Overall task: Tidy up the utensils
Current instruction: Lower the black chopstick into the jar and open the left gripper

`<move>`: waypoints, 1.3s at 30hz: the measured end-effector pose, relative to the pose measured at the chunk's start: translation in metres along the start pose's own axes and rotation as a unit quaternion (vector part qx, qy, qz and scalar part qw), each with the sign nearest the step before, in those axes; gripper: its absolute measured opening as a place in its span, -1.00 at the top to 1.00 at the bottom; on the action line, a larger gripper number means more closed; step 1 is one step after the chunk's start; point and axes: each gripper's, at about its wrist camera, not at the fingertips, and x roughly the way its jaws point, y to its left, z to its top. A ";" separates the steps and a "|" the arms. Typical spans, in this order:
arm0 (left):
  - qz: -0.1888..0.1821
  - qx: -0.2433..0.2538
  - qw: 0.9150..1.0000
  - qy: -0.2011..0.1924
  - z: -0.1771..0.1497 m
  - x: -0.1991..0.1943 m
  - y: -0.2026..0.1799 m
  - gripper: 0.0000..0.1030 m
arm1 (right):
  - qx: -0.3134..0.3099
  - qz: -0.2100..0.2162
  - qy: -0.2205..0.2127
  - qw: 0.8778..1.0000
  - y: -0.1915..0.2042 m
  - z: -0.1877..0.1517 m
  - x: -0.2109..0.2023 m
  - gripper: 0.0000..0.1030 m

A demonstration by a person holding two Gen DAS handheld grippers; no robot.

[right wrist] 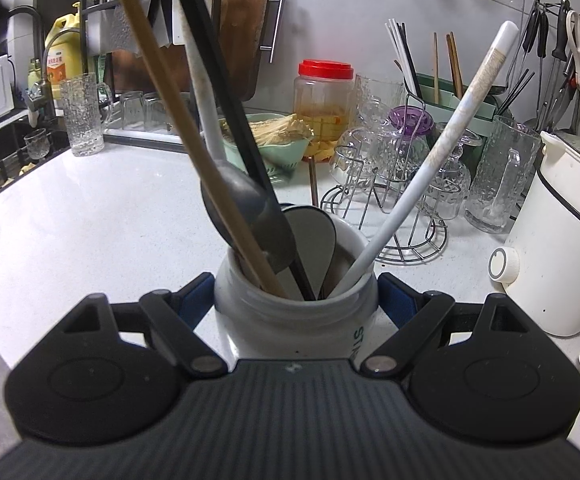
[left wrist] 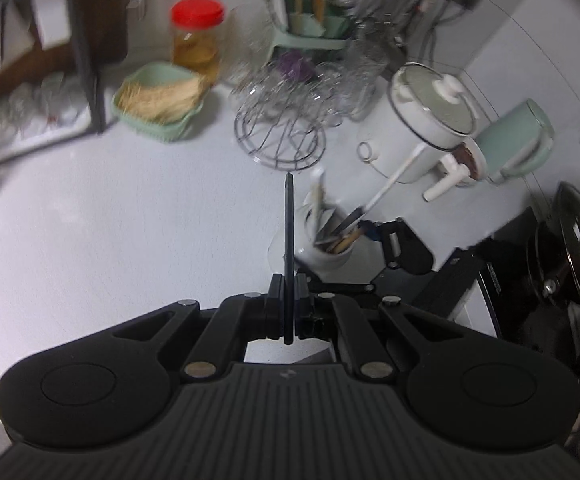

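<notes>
Left gripper (left wrist: 289, 300) clenched on thin black chopstick (left wrist: 289, 240), held above counter beside jar; stiff, light, slick, so pinch mid-shaft; right gripper (right wrist: 296, 300) clamps heavy ceramic utensil jar (right wrist: 290, 320) at its neck.

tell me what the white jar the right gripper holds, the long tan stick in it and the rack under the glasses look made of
White jar: probably glazed ceramic, thick rim and soft gloss.
Tan stick: likely wood or bamboo, matte with an even tan colour.
Rack: bent metal wire, thin and shiny, probably chromed or stainless.
</notes>
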 end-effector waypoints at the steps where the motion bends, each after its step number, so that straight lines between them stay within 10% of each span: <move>1: -0.002 0.009 1.000 0.004 0.006 -0.007 -0.004 0.91 | 0.000 0.000 0.000 1.000 0.000 0.000 0.000 -0.74; 13: -0.011 0.095 0.992 0.079 0.065 -0.036 -0.037 0.91 | 0.000 -0.002 0.002 1.000 0.001 0.000 0.001 -0.74; 39: 0.026 0.193 0.957 0.217 0.099 0.048 -0.084 0.91 | -0.002 0.000 -0.003 1.000 0.001 -0.001 -0.002 -0.74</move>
